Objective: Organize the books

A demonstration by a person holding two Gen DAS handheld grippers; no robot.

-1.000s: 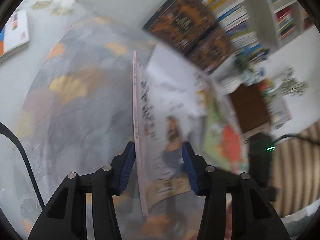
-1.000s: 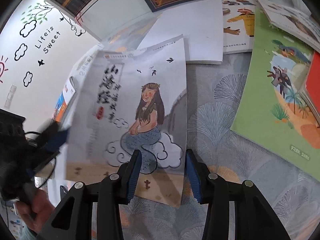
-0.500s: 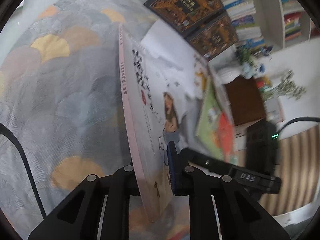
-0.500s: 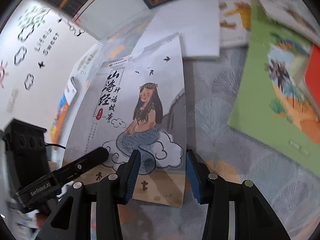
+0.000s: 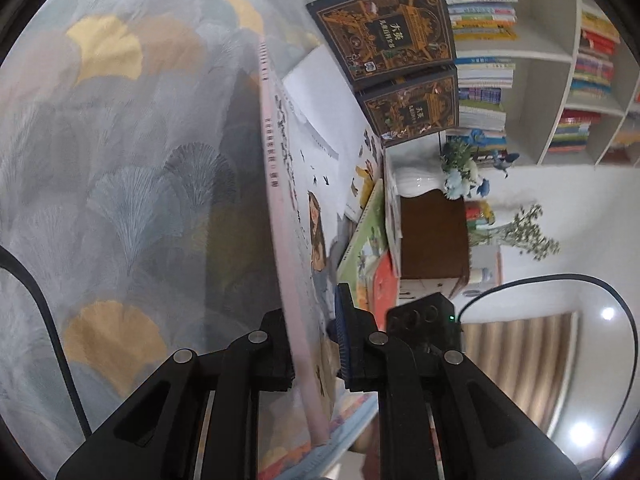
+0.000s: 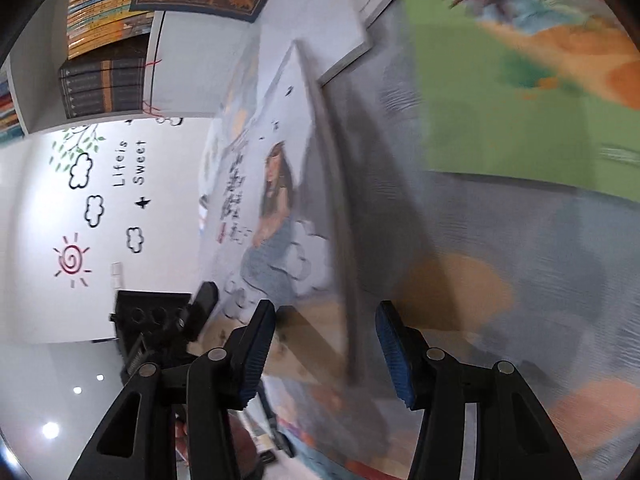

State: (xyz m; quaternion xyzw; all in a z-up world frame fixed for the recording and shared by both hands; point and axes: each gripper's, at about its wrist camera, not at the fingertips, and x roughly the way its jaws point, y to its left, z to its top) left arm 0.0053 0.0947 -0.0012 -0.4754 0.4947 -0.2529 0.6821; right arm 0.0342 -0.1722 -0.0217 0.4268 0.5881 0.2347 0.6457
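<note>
Left tongs (image 5: pixel 316 344): black frame, blue ribbed pads. Jaws drawn close together, clamped on the lower edge of a thin book (image 5: pixel 296 240) that stands on edge between them; left finger against the back cover, right pad (image 5: pixel 343 336) flat on the front cover. Pointing forward and somewhat downward. Also seen from the right wrist view at lower left (image 6: pixel 188 320), gripping the same book (image 6: pixel 276 216).

Right tongs (image 6: pixel 326 344): same build. Jaws partly apart and just been opening; the book's bottom edge sits between them, neither pad pressing on it. Angled downward, rolled to one side.
</note>
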